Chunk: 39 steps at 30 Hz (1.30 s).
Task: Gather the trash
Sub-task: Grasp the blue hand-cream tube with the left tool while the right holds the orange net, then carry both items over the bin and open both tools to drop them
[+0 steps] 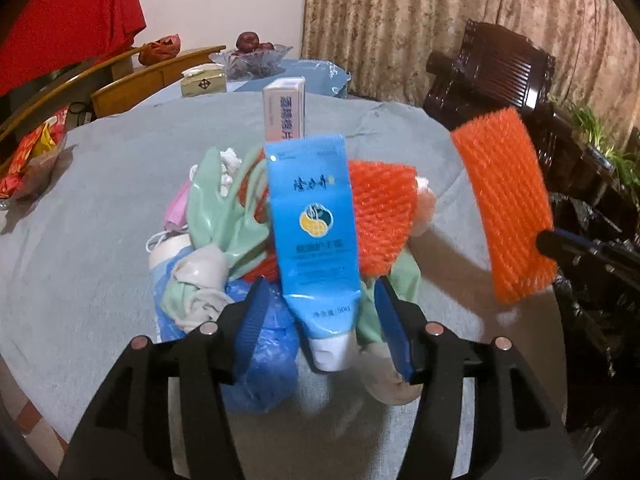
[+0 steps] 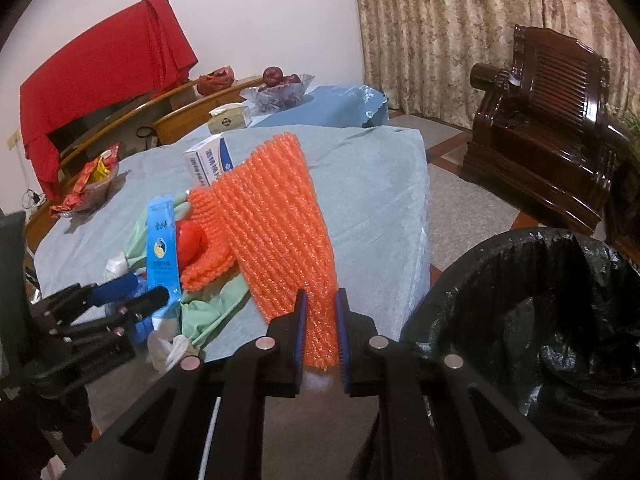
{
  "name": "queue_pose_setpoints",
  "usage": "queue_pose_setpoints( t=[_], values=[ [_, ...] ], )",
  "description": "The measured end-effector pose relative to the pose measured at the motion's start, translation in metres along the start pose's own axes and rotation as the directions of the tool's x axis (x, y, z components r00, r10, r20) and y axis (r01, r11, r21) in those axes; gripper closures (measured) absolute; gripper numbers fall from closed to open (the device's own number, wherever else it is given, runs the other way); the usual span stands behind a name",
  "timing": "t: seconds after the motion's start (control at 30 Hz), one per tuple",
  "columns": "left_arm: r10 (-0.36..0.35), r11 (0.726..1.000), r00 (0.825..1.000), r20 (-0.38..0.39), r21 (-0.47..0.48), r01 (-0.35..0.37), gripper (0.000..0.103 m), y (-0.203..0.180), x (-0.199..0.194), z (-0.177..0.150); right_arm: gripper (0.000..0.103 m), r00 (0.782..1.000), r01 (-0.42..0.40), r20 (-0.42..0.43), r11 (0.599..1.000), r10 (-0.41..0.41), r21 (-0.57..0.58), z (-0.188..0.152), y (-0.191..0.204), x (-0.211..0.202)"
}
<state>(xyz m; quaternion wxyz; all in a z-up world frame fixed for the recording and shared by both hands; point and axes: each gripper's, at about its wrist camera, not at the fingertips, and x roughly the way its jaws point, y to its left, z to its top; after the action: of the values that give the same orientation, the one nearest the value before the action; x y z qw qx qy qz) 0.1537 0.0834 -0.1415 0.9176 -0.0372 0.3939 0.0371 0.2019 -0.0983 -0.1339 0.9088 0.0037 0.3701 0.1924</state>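
A heap of trash lies on the grey-blue tablecloth (image 1: 100, 208). A blue tube (image 1: 316, 232) leans on the heap, cap toward me, between the pads of my left gripper (image 1: 324, 320). The jaws stand open with gaps on both sides of the tube. Around it lie a green rubber glove (image 1: 224, 216), an orange foam net (image 1: 380, 216), a pink mask (image 1: 178, 208), a blue plastic bag (image 1: 264, 344) and a white box (image 1: 284, 108). My right gripper (image 2: 322, 332) is shut on a second orange foam net (image 2: 280, 220), lifted beside the black-lined bin (image 2: 520, 300).
At the table's far side are a tissue box (image 2: 230, 118), a glass fruit bowl (image 2: 280, 92) and a bowl of snacks (image 2: 92, 184). Wooden chairs (image 1: 152, 76) stand behind the table. A dark armchair (image 2: 552, 120) stands right of the bin.
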Motion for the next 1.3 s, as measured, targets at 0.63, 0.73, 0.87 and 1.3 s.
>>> queue_pose_setpoints(
  t=[0.63,0.73,0.87,1.3],
  values=[
    [-0.038,0.999,0.998,0.046,-0.032,0.039,0.064,0.005,-0.005,-0.003,0.089,1.0,-0.001,0.004,1.0,0.001,0.005,0.0,-0.001,0.0],
    [-0.051,0.998,0.995,0.084,-0.031,0.054,0.064,0.003,-0.023,0.006,0.089,1.0,-0.005,0.015,1.0,0.005,0.003,0.002,0.0,-0.004],
    [-0.068,0.997,0.99,0.126,-0.018,0.071,0.064,-0.005,-0.039,0.019,0.089,0.999,-0.012,0.036,1.0,0.011,0.007,0.007,-0.001,-0.01],
    [-0.239,0.97,0.952,0.19,0.088,0.226,0.066,-0.082,-0.064,0.053,0.089,0.988,0.063,0.135,0.994,-0.075,0.088,0.013,-0.052,-0.073]
  ],
)
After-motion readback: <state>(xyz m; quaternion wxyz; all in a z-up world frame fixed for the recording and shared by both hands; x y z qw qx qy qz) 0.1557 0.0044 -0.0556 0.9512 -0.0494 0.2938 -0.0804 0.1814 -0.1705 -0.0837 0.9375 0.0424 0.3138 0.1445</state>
